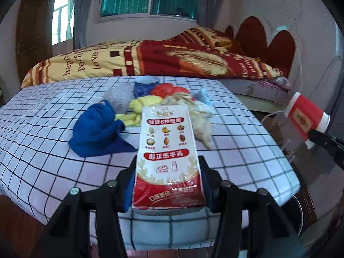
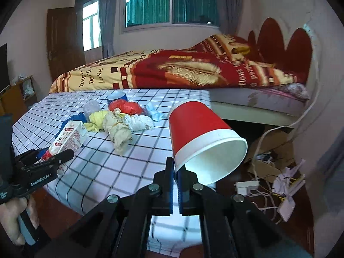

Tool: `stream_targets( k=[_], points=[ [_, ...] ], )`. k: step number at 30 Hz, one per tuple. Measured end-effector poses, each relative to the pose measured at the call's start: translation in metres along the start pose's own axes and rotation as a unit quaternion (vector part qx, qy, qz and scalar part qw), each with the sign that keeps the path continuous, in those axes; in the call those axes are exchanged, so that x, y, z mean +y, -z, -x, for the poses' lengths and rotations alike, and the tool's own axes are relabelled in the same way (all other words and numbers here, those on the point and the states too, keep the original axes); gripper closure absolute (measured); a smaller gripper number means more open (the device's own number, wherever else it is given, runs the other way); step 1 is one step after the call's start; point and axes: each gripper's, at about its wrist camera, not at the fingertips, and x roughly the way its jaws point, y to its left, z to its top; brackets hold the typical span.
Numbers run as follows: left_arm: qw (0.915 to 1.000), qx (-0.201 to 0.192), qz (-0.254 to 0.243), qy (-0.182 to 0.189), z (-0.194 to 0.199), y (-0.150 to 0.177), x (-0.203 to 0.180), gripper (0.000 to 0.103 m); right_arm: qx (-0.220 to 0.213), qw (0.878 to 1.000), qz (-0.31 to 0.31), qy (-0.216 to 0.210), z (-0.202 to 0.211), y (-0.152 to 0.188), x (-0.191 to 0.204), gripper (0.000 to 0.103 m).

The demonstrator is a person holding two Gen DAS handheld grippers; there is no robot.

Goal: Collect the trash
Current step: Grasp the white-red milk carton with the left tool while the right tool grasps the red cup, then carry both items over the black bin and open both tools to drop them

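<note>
Two tools are at work, each with one piece of trash: the left tool (image 1: pixel 167 185) has its two pads clamped on the sides of one milk carton (image 1: pixel 166 150), which points away toward 12 o'clock above the near part of the table (image 1: pixel 43 150), and the right tool (image 2: pixel 175 185) is closed tight on the rim of one red paper cup (image 2: pixel 204 137), tilted with its white mouth toward 4 o'clock and held out past the table's right edge, over the floor. On the checked cloth one loose heap remains at about 12 o'clock from the carton: one blue cloth bundle (image 1: pixel 96 133) at 10 o'clock, one yellow wad (image 1: pixel 137 109), one grey crumpled bag (image 1: pixel 120 96), one red bag (image 1: pixel 165 90), one cream wad (image 1: pixel 200 118) just right of the carton's far end, one pale blue scrap (image 1: pixel 202 96), and one blue cup (image 1: pixel 145 85) standing behind them; the right wrist view also shows one white crumpled wad (image 2: pixel 139 122) in the heap. The pieces touch or overlap. The near half of the table and its left side, from 7 to 9 o'clock, are bare cloth. A bed (image 1: pixel 150 60) runs along the table's far edge. Beyond the right edge, at 4 o'clock, the floor holds a tangle of cables and one power strip (image 2: pixel 247 188)
</note>
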Motion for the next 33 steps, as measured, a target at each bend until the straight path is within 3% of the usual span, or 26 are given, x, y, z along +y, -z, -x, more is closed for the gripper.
stream_targets(
  k=[11,33],
  points=[
    [0.9977,-0.004,-0.047,0.049,0.029,0.014,-0.051,0.051,0.015,0.997,-0.021,0.068,0.056,0.06,-0.045,0.1],
    [0.9804,0.017,-0.137,0.14,0.035,0.044,-0.166,0.051,0.057,0.983,-0.106,0.14,0.093,0.144,-0.134,0.1]
  ],
)
